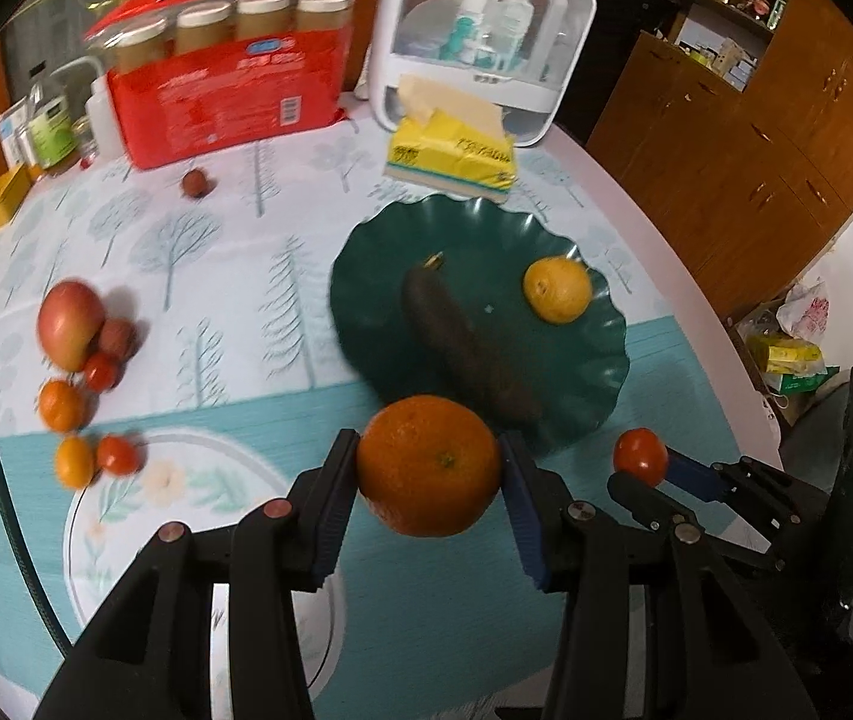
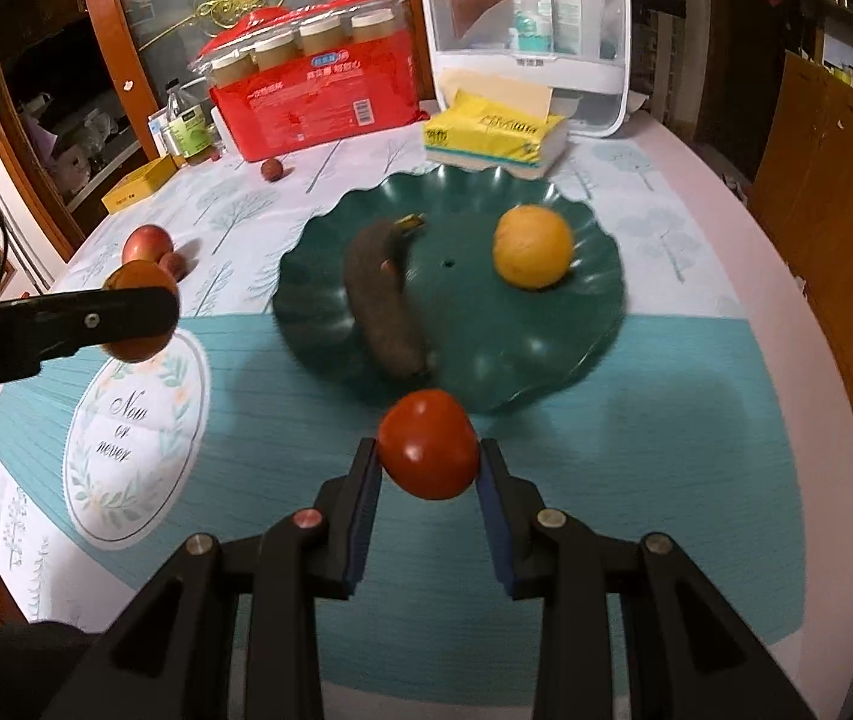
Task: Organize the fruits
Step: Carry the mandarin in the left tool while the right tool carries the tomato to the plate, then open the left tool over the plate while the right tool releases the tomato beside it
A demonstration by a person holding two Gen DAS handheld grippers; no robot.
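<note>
Left wrist view: the left gripper (image 1: 429, 468) pinches an orange (image 1: 429, 463) across its middle, firm-skinned and fairly light, just short of the green plate (image 1: 576, 372). The right gripper (image 2: 429, 459) squeezes a tomato (image 2: 428, 444), smooth and probably bruisable. Both grippers tilt downward, above the tablecloth.

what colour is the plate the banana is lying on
Dark green plate, with a scalloped rim; the right wrist view shows it best.
</note>
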